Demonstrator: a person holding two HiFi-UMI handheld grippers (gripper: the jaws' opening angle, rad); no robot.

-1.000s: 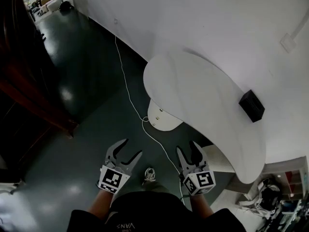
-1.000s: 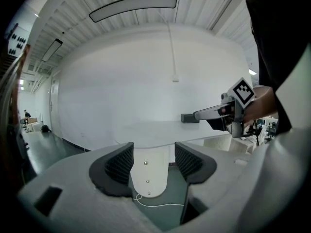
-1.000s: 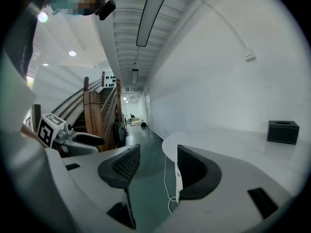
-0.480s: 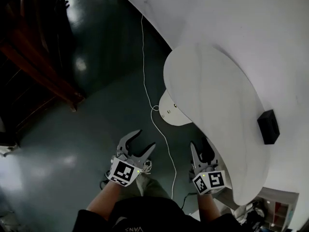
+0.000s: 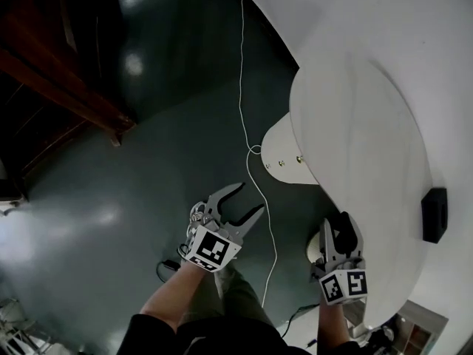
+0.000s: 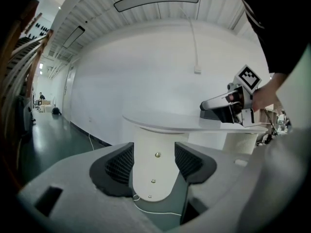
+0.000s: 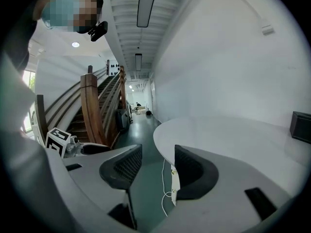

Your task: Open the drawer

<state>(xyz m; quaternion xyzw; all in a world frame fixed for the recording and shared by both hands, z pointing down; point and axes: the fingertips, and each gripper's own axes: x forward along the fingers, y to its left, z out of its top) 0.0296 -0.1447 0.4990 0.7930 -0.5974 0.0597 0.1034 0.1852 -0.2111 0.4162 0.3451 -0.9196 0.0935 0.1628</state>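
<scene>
Approach step: left gripper (image 5: 250,199) & right gripper (image 5: 336,226), jaws apart, empty, near table (image 5: 355,117); no drawer visible, next needs finding its handle

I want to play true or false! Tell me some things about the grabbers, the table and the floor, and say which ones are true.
1. The left gripper is open and empty. True.
2. A white cable runs across the dark floor. True.
3. The black box lies on the floor. False: it sits on the white table.
4. The right gripper is shut on a cup. False: its jaws are apart and hold nothing.
</scene>
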